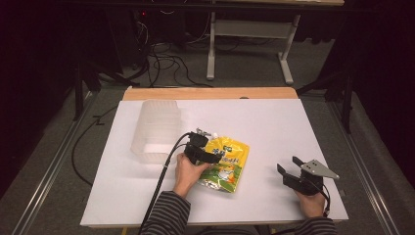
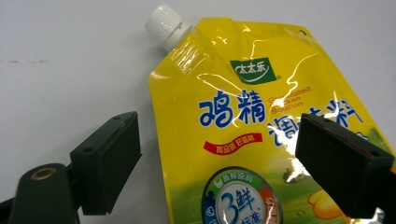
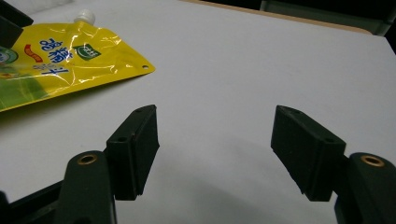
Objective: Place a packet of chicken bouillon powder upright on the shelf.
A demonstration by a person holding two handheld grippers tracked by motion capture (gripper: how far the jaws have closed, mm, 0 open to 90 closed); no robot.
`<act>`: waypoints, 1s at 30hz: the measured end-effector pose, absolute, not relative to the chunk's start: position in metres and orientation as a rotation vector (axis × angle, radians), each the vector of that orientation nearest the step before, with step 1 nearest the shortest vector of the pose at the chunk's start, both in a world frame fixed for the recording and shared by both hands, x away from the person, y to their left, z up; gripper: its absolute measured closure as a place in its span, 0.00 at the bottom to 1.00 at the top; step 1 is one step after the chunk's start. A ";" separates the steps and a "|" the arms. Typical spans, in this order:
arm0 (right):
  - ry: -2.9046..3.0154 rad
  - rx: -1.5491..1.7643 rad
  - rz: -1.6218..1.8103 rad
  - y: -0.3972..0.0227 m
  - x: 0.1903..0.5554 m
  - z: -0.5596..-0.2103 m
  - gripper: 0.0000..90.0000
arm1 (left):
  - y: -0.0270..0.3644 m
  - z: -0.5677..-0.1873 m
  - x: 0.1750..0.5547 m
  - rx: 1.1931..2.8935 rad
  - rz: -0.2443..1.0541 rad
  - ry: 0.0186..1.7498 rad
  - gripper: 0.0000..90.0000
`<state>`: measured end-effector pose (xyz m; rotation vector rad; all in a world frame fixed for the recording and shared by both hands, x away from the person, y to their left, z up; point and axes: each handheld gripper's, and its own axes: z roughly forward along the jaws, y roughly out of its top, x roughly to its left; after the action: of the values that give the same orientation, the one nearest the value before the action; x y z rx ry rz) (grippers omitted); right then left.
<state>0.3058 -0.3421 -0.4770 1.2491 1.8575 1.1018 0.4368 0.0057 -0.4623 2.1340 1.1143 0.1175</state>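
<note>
White table (image 1: 274, 122), wooden far edge. Clear plastic container (image 1: 155, 131) at left-centre. Yellow spouted pouch (image 1: 226, 164) flat mid-table, white cap (image 2: 162, 21) toward far side. Left hand-held gripper (image 2: 218, 161) over pouch, jaws apart, straddling its edge. Right hand-held gripper (image 3: 215, 151) near right edge, jaws apart, holding nothing.

We wear grey-and-black striped sleeves (image 1: 164, 215). Our left gripper (image 2: 219, 163): black fingers (image 2: 109, 158), brass screw eyelet, black cable (image 1: 161, 181). Our right gripper (image 3: 215, 154): black, grey three-cornered plate (image 1: 319, 169) on top.
</note>
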 end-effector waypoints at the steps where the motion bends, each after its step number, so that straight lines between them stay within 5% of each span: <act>1: 1.858 1.250 1.102 -0.342 0.306 -0.477 0.36 | 0.005 -0.464 0.438 2.141 0.113 1.115 0.16; 13: 1.873 1.240 1.090 -0.341 0.306 -0.477 0.36 | -0.006 -0.470 0.429 2.237 0.235 1.054 0.21; 30: 1.904 1.253 1.053 -0.338 0.310 -0.478 0.36 | -0.014 -0.463 0.416 2.321 0.342 0.969 0.92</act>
<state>0.3098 -0.3385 -0.4776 1.2530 1.9041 1.0529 0.4161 -0.0136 -0.4627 2.3211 0.9686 0.3425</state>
